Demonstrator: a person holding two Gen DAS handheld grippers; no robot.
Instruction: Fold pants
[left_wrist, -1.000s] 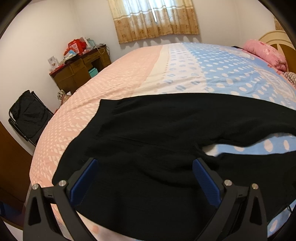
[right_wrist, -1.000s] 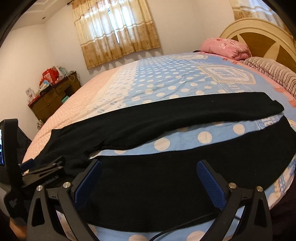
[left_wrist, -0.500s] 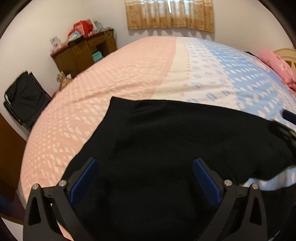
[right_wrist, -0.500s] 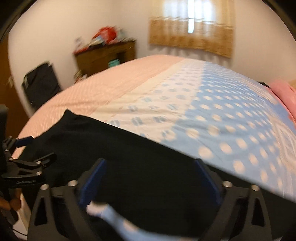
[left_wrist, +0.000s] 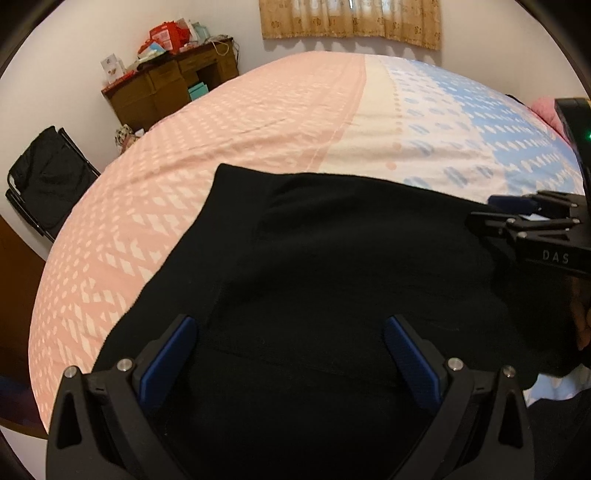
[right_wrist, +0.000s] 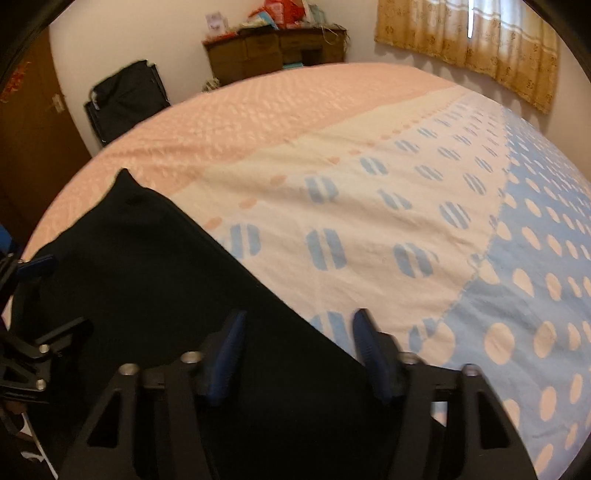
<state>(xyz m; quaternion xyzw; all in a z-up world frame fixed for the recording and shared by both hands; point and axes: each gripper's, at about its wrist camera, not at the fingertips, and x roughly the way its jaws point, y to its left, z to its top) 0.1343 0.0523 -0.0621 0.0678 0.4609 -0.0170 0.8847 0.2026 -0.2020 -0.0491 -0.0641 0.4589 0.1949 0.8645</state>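
Black pants (left_wrist: 332, 280) lie spread on the pink-and-blue bedspread (right_wrist: 369, 192), where the right gripper (right_wrist: 297, 350), half-closed and empty, has swung to the waist beside the wide-open, empty left gripper (left_wrist: 291, 354), suggesting a first fold is near.

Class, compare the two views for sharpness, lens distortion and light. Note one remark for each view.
Left wrist view: sharp; the fisheye bows the bed into a dome, and the pants are so dark that their folds barely show. Right wrist view: softer, the right claw smeared by blur, and the window blown out behind the curtain.
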